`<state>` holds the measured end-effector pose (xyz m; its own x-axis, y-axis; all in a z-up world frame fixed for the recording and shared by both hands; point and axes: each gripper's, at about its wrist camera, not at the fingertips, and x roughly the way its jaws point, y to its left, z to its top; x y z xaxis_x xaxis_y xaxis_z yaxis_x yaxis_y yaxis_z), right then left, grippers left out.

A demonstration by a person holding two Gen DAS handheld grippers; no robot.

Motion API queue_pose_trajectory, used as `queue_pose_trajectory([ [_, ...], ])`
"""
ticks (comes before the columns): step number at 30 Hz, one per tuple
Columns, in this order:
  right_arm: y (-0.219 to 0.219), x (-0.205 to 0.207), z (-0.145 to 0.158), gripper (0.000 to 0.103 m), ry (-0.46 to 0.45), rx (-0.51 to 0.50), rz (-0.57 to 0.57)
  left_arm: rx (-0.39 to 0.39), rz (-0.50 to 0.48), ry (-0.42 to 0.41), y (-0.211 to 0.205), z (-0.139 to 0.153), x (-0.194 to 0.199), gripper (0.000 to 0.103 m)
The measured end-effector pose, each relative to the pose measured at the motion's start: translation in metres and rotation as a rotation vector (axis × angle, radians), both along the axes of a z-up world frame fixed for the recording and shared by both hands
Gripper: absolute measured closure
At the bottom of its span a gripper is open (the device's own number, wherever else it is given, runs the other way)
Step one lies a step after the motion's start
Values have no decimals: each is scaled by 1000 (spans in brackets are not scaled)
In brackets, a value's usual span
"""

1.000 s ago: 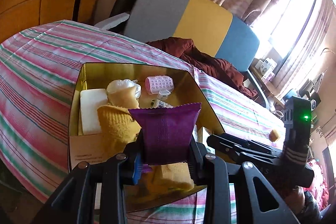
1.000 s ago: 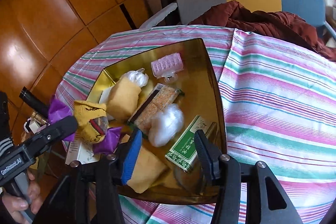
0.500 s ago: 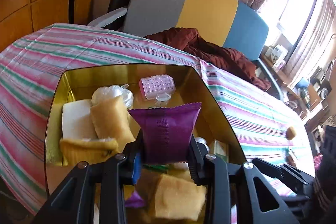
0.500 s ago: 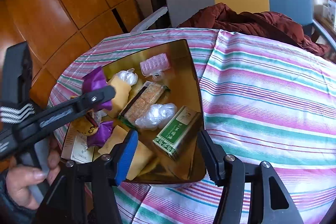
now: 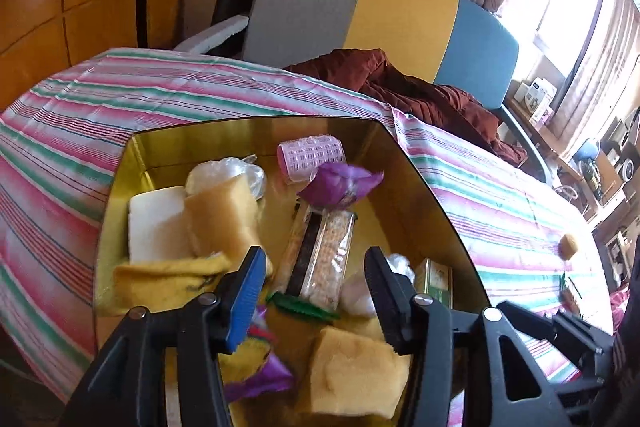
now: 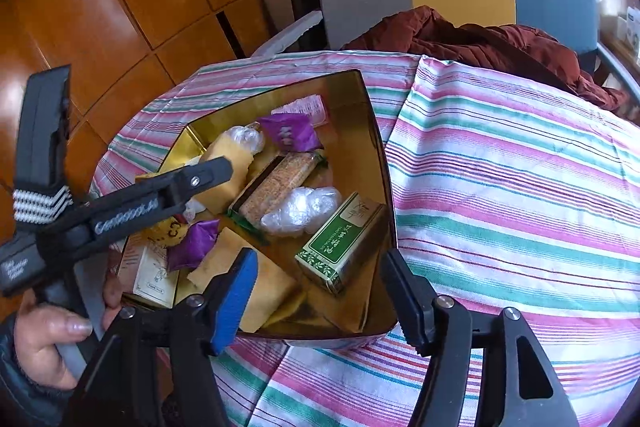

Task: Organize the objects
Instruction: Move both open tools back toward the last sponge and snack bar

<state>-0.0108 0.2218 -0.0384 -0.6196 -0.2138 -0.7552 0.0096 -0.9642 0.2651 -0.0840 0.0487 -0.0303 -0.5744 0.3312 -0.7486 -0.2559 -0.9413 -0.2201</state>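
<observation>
A gold box [image 5: 404,163] [image 6: 380,163] sits on the striped tablecloth, filled with small items. A purple sachet [image 5: 340,185] [image 6: 290,133] lies in it by the pink hair roller [image 5: 312,155], on top of a clear cracker pack [image 5: 320,251] [image 6: 280,183]. My left gripper [image 5: 316,291] is open and empty above the box; its side shows in the right wrist view [image 6: 208,175]. My right gripper [image 6: 320,291] is open and empty at the box's near edge, close to a green tin [image 6: 340,237] [image 5: 434,281].
The box also holds yellow sponges [image 5: 224,219] [image 6: 260,291], a white bar [image 5: 156,223], plastic-wrapped lumps [image 6: 300,209], a second purple sachet [image 6: 196,243] and a yellow sock [image 5: 168,281]. A small sponge piece [image 5: 568,246] lies on the cloth. A chair with a maroon garment [image 6: 480,39] stands behind.
My left gripper has opened and let go of the purple sachet, which now lies in the box near the pink roller. Both grippers have shifted a little over the box.
</observation>
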Motion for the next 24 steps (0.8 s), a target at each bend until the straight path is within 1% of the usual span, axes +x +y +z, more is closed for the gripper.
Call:
queue_pose_trajectory([
  [2,-1,2,1,37,5,5,-1,-13,10,10,-3,3,9,51],
  [4,-3,4,2,32,11,7,-1,-22,17,19,-5,6,15,51],
  [7,-4,7,4,30,14,8,4,-29,16,35,-8,12,27,51],
  [12,-3,14,8,24,23,17,6,-46,-10,67,-7,21,43,51],
  [17,8,24,13,21,28,28,-14,-64,-39,105,-1,31,58,51],
  [24,37,41,23,11,32,85,-65,-75,-89,138,12,41,74,51],
])
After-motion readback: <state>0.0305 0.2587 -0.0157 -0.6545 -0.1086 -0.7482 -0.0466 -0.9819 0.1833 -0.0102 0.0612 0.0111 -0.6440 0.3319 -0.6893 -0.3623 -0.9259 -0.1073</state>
